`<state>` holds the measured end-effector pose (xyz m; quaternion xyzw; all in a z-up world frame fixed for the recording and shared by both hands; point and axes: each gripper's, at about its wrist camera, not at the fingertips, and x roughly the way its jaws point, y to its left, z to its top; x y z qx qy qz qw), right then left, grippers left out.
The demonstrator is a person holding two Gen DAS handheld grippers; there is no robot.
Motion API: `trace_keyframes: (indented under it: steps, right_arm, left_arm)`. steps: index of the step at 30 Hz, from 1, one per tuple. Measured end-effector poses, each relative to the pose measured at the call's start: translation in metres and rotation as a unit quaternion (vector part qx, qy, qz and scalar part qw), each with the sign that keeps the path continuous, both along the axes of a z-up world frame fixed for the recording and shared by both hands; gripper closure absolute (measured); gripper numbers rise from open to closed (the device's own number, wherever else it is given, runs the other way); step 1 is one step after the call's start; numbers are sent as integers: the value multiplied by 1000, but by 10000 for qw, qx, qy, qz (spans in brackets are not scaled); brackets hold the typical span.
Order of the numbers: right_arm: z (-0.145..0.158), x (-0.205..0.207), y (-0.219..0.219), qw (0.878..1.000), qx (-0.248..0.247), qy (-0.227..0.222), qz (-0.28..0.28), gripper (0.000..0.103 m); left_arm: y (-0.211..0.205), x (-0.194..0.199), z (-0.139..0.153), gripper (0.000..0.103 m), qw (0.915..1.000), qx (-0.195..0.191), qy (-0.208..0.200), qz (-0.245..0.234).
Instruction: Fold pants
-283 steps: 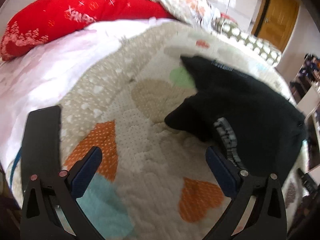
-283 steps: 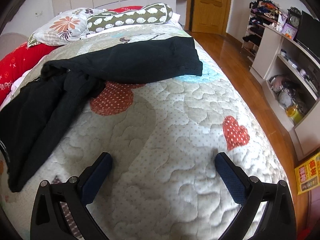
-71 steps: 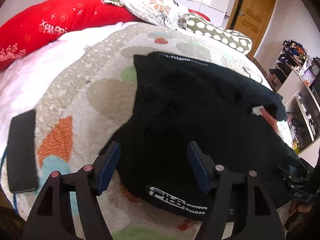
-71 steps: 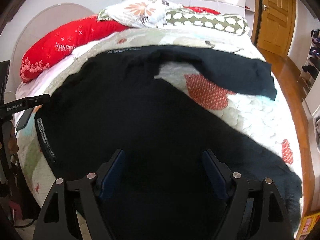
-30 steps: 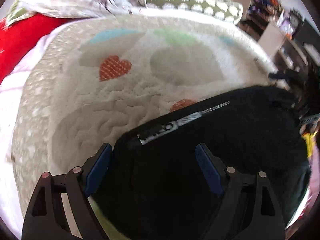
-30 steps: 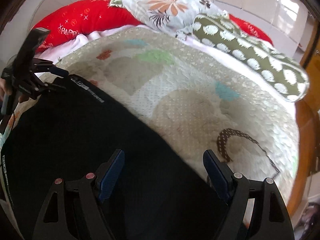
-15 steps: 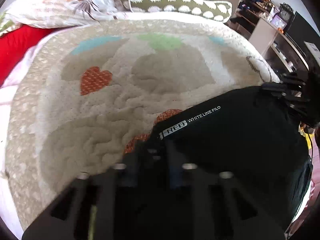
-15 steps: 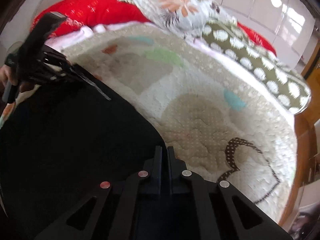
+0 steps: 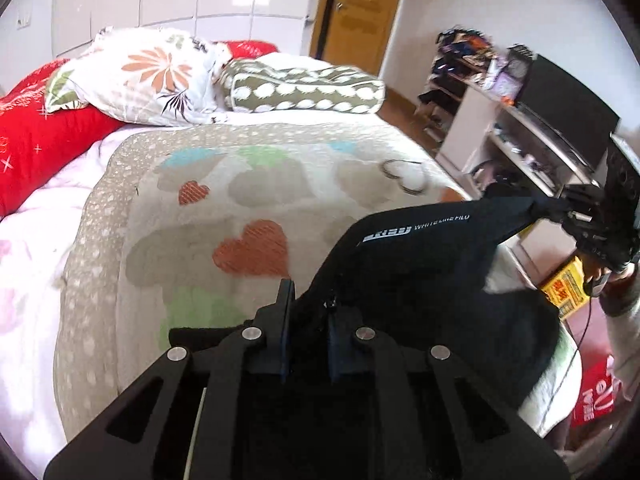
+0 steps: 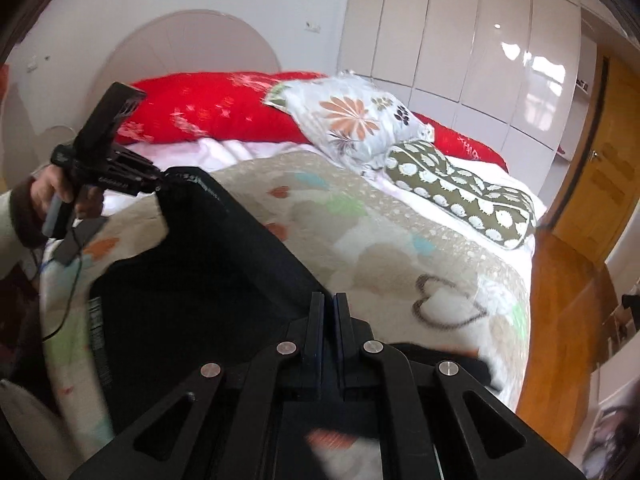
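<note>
Hiding most of the lower part of both views, the black gripper frames block where the cloth goes below them, and the room's edges are blurry. The left gripper (image 9: 306, 312) is squeezed tight on one corner of the black pants (image 9: 420, 280). The right gripper (image 10: 329, 312) is squeezed tight on the other corner. The pants hang stretched between the two, lifted above the quilt (image 9: 248, 184), and small white letters run along the top edge. In the right wrist view a hand (image 10: 60, 192) holds the left gripper's handle. The quilt is pale with coloured hearts. At the head of the bed lie a red pillow (image 10: 216, 104), a flowered pillow (image 9: 140, 76) and a green spotted pillow (image 9: 304, 90). A wooden door (image 9: 360, 12) stands behind the bed, and shelves (image 9: 520, 128) full of things sit by the wall.
</note>
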<state>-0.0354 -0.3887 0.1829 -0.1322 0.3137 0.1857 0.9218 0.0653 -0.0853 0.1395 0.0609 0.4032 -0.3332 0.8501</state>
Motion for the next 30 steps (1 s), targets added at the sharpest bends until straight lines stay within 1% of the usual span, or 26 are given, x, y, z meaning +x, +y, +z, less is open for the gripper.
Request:
trace_keyframes:
  steps: [2, 4, 5, 7, 8, 10, 11, 12, 14, 15, 17, 18, 19, 23, 25, 27, 28, 29, 30]
  right_arm:
    - [-3, -36, 10, 10000, -9, -9, 70, 100]
    - [-10, -65, 16, 9997, 159, 95, 156, 100]
    - [-19, -79, 21, 9992, 275, 223, 193, 100]
    - [-39, -94, 26, 9970, 448, 584, 231, 100]
    - [-55, -103, 30, 9952, 553, 784, 197, 100]
    - [-80, -112, 32, 9899, 833, 1143, 109, 100]
    - [-91, -117, 34, 9875, 941, 1262, 46, 100]
    - [-101, -120, 36, 9854, 1030, 1357, -13, 100]
    - [-117, -124, 40, 9833, 1034, 1495, -117, 100]
    - [-119, -125, 41, 9819, 1093, 1542, -150, 100]
    - [-122, -130, 37, 9790, 1261, 1597, -159, 100]
    - [-124, -132, 38, 9787, 1232, 1634, -166, 100]
    - [-125, -130, 38, 9789, 1184, 1659, -156, 100]
    - [-129, -132, 41, 9797, 994, 1741, -64, 100]
    - [-128, -130, 45, 9803, 866, 1773, 10, 99]
    - [-123, -133, 47, 9819, 695, 1761, 78, 93]
    - [-120, -134, 48, 9828, 637, 1729, 90, 91]
    - [-115, -136, 48, 9837, 601, 1691, 115, 78]
    - [-110, -138, 48, 9845, 595, 1644, 154, 60]
  left_arm:
    - [3, -25, -3, 92, 9999, 90, -43, -51]
    - [9, -51, -13, 92, 9997, 256, -39, -44]
    - [12, -62, -21, 92, 9995, 311, 53, -42]
    - [20, -79, -38, 91, 9991, 375, 181, 6]
    - [26, -83, -47, 91, 9991, 300, 302, 84]
    - [35, -89, -67, 91, 9971, 142, 706, 252]
    - [38, -91, -75, 91, 9961, 105, 814, 338]
    - [40, -94, -80, 91, 9957, 82, 846, 381]
    - [39, -101, -83, 91, 9957, 63, 852, 362]
    - [39, -105, -82, 91, 9961, 65, 799, 357]
    - [43, -110, -80, 90, 9960, -118, 813, 360]
    - [47, -113, -79, 90, 9953, -253, 863, 354]
    - [51, -115, -80, 90, 9951, -302, 877, 353]
    - [56, -122, -86, 88, 9942, -269, 947, 432]
    - [59, -125, -86, 87, 9934, -323, 985, 490]
    - [62, -129, -82, 72, 9928, -376, 1007, 532]
    - [65, -131, -78, 50, 9928, -452, 982, 522]
    - [68, -133, -74, 39, 9928, -557, 938, 504]
    - [71, -135, -71, 37, 9926, -628, 897, 522]
